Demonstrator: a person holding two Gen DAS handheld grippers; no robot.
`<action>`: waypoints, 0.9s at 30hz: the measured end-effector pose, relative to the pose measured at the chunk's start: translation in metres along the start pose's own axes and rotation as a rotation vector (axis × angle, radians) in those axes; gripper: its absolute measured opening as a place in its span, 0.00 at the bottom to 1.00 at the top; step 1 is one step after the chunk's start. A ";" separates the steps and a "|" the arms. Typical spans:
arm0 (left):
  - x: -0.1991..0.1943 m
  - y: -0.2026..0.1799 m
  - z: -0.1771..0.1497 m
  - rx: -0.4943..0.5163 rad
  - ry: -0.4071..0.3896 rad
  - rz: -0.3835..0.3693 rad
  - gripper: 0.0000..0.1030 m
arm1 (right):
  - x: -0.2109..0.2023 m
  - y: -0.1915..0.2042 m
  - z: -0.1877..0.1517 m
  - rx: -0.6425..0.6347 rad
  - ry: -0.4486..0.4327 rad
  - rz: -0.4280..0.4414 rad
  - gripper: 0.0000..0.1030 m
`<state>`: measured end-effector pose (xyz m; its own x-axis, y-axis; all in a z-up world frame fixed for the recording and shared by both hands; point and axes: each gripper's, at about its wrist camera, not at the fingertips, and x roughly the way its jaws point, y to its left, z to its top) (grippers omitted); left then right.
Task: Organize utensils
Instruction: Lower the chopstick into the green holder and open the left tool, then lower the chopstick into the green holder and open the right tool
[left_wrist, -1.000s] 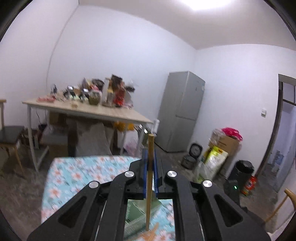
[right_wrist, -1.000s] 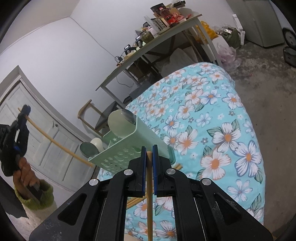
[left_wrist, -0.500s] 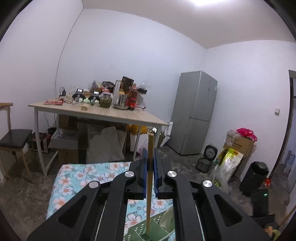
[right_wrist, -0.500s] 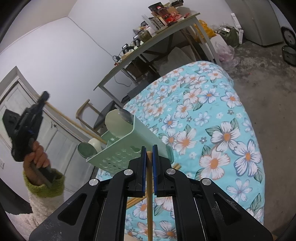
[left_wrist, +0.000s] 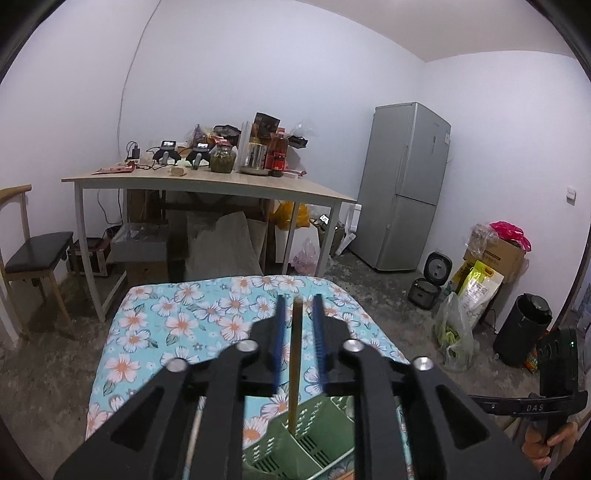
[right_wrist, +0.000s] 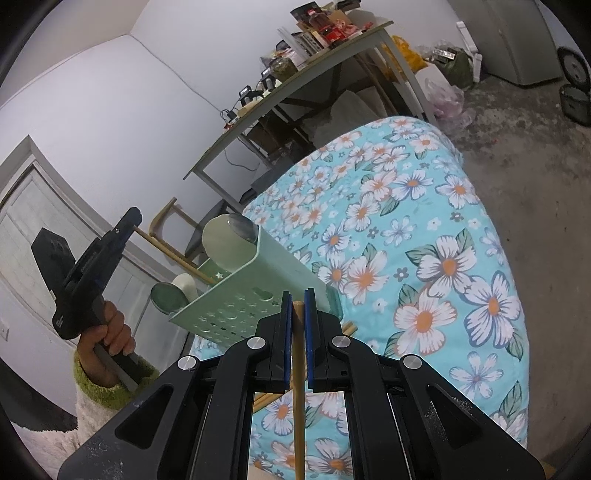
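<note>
left tongs (left_wrist: 298, 301) parted, chopstick (left_wrist: 294, 365) loose between | right tongs (right_wrist: 297, 295) clamp second chopstick (right_wrist: 297, 387)

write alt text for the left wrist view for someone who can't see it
The left tool is open around a wooden chopstick standing in a green utensil caddy on a floral tablecloth. Behind are a cluttered table and a grey fridge.

Black gripper (right_wrist: 297, 301), blue pads (right_wrist: 287, 325), silver screws
</note>
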<state>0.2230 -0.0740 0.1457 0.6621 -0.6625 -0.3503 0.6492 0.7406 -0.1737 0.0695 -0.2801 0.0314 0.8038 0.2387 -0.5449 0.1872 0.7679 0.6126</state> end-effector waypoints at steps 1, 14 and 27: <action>-0.001 0.000 0.001 -0.001 -0.002 0.000 0.20 | 0.001 0.001 0.000 0.000 0.000 0.000 0.04; -0.043 -0.010 -0.002 -0.004 -0.050 -0.017 0.44 | -0.003 0.010 0.000 -0.019 -0.011 0.006 0.04; -0.082 -0.005 -0.040 -0.030 -0.002 -0.046 0.51 | -0.008 0.046 0.022 -0.117 -0.054 0.058 0.04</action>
<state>0.1507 -0.0185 0.1387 0.6323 -0.6964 -0.3395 0.6677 0.7121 -0.2170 0.0845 -0.2597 0.0766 0.8413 0.2548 -0.4768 0.0750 0.8185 0.5696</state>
